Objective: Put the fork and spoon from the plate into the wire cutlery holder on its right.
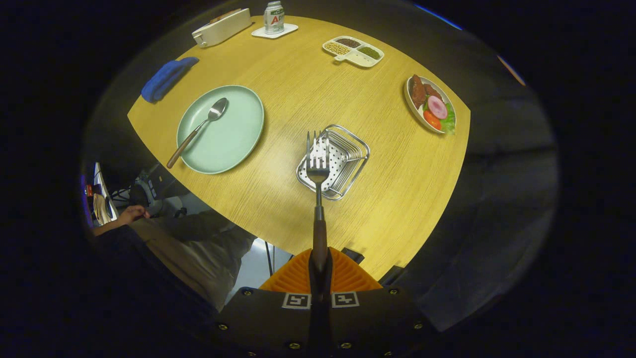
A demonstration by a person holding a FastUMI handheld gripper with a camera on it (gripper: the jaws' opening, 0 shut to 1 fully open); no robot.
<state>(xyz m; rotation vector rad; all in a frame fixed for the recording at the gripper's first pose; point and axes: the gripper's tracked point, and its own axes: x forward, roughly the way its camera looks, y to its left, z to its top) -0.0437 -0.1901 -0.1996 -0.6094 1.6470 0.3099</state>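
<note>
Jaws at the bottom centre of the frame are clamped on the fork (318,169) by its wooden handle, so the gripper (319,278) holds its tines over the wire cutlery holder (334,161) at mid-frame. Left of centre, the spoon (198,130) lies on the green plate (233,144), on the wooden table (298,89)

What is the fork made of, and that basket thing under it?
The fork, held between the gripper fingers, looks like shiny metal at the tines with a brown handle, maybe wood or plastic. The cutlery holder just beyond looks like bright steel wire with a perforated metal sheet inside; it glints silver.
</note>
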